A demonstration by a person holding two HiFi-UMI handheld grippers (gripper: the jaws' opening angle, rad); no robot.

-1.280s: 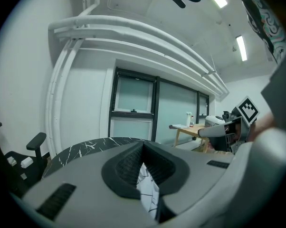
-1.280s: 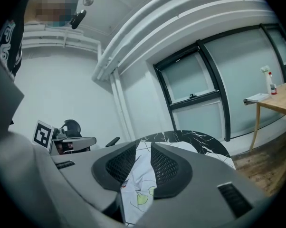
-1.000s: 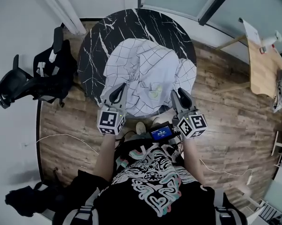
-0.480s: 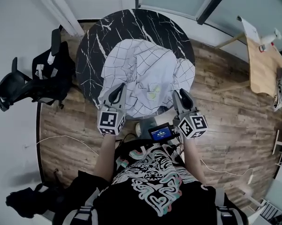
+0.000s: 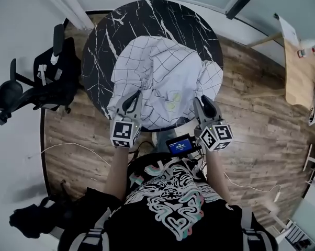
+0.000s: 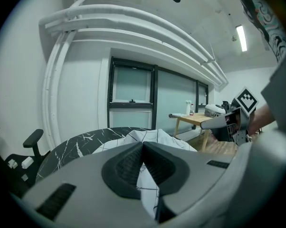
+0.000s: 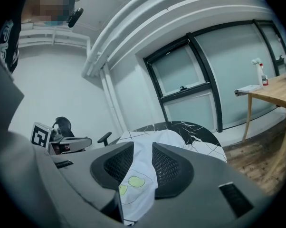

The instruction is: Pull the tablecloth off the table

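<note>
- My left fingers point(image 6: 125, 167) pinch shut on the near hem of the tablecloth point(image 5: 157, 72); my right fingers point(image 7: 115, 167) clamp a thicker fold.
- The cloth lies bunched on the worktop point(image 5: 147, 20), spilling over its 6 o'clock edge.
- Gripping looks done; most of the pull remains.

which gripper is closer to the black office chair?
Left. The left gripper clamps the tablecloth edge on the side of the office chair; right gripper clamps it farther across.

Even ceiling light — fisheye-warped edges
</note>
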